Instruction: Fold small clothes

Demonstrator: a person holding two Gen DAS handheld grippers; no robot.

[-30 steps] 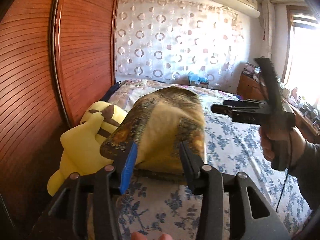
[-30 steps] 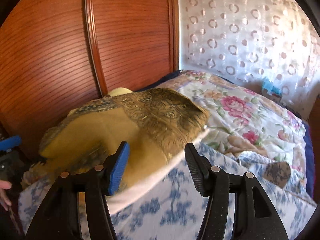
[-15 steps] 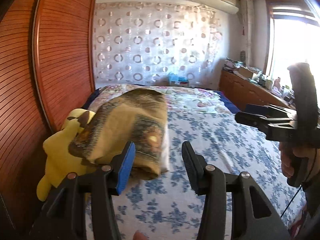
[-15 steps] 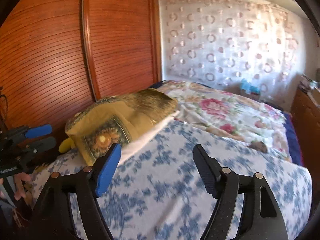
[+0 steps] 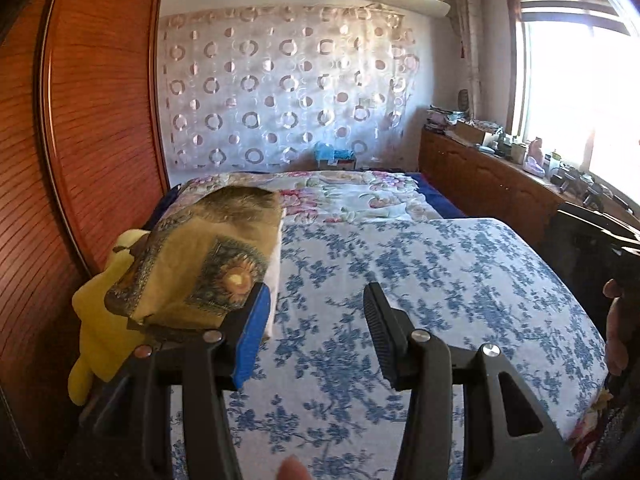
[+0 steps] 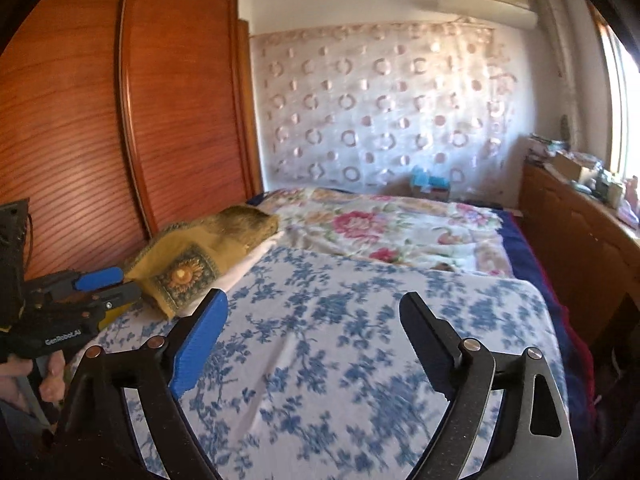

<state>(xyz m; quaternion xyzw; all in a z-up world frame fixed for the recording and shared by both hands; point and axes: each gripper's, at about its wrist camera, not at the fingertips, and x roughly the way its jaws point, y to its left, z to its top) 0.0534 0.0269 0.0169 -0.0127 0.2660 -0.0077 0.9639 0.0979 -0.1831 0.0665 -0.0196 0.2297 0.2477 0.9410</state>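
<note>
Left gripper [image 5: 316, 320]: jaws part open, a moderate gap, nothing between them. Through the gap only the blue-flowered bedsheet [image 5: 440, 280] shows. The blue pad [image 5: 252, 336] on its left finger sits in front of the folded cloth's near edge in the left wrist view; cannot tell if it touches, it looks apart. The black ribbed pad [image 5: 380, 336] on the other finger is bare.

Right gripper [image 6: 312, 340]: jaws wide and opening further, empty. Only bedsheet [image 6: 340, 360] between the blue pad [image 6: 200, 340] and the black finger [image 6: 428, 344]. No contact with any cloth.

Task thing: folded mustard-yellow cloth [image 5: 200, 264] with dark patterned border and a sunflower motif, lying at the left edge of the bed next to the wooden wardrobe [image 5: 80, 120]. It rests partly on a yellow plush toy [image 5: 100, 320] and over a white layer on the sheet. In the right wrist view the same cloth [image 6: 200, 252] is well to the left of the right gripper, with the left gripper [image 6: 100, 284] just beside its near corner, jaws part open, held in a hand [image 6: 24, 376].

A floral quilt [image 5: 352, 196] covers the far end of the bed. At the right edge of the left wrist view, part of a hand [image 5: 616, 332] and the dark body of the right gripper, blurred, fingers out of frame.
</note>
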